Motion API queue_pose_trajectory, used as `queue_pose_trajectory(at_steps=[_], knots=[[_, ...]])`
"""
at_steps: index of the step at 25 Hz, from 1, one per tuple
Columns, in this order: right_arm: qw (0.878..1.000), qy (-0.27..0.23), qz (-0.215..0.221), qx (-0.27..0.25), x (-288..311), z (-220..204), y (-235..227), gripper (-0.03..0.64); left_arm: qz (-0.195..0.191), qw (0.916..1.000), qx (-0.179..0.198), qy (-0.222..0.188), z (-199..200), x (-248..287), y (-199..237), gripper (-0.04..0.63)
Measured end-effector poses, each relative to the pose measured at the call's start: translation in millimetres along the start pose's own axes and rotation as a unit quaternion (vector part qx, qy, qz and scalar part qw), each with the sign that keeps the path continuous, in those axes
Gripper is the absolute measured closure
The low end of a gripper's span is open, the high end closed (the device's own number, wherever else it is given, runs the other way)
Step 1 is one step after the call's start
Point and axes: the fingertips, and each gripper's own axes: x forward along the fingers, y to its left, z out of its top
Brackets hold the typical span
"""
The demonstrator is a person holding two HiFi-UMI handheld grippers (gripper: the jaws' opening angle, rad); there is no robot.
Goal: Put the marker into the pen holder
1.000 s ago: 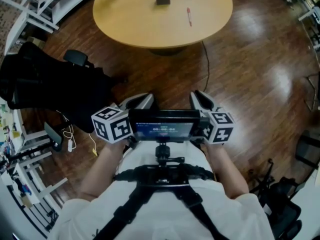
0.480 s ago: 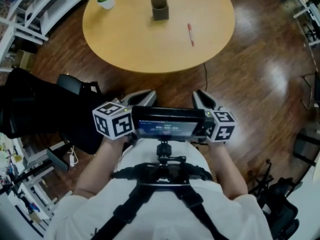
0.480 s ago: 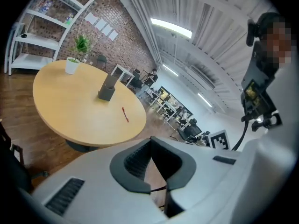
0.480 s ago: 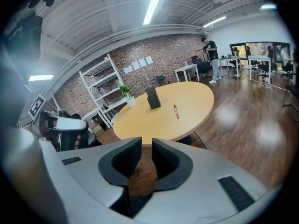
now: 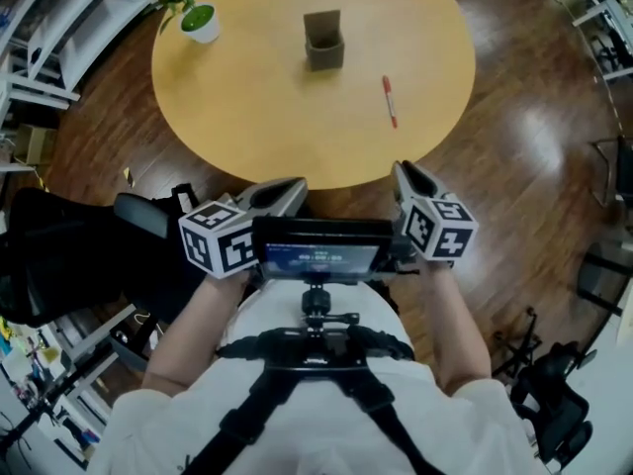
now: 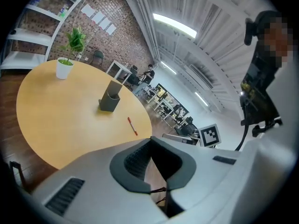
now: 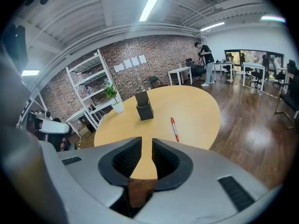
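Note:
A red marker (image 5: 390, 101) lies flat on the right part of a round wooden table (image 5: 247, 117). The dark square pen holder (image 5: 323, 40) stands upright near the table's middle, to the marker's far left. Both show in the left gripper view as the marker (image 6: 132, 126) and holder (image 6: 110, 99), and in the right gripper view as the marker (image 7: 174, 129) and holder (image 7: 144, 106). My left gripper (image 5: 290, 187) (image 6: 150, 141) is at the table's near edge, tips together, empty. My right gripper (image 5: 404, 172) (image 7: 146, 141) is also at the near edge, short of the marker, with a narrow gap and nothing in it.
A small potted plant (image 5: 198, 18) stands at the table's far left. A black office chair (image 5: 69, 255) is on the floor to my left, and white shelving (image 5: 69, 8) beyond it. A screen on a chest mount (image 5: 318, 253) sits between the grippers.
The table has come closer in the head view, and both grippers have travelled forward from over the bare floor to its near edge. The jaws look unchanged.

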Motion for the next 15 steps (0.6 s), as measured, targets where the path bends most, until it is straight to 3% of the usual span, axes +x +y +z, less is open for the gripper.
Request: queue_pose_trajectory(at_steps=[10, 15], knots=[[0.991, 0.078, -0.028, -0.101, 67.1, 54.2, -37.7, 0.541, -0.019, 0.9998, -0.001, 0.000, 27.2, 12.3, 10.8, 0.601], [0.982, 0.119, -0.037, -0.140, 112.3, 72.0, -67.4, 0.541, -0.004, 0.9999, -0.010, -0.011, 32.2, 19.5, 11.4, 0.601]])
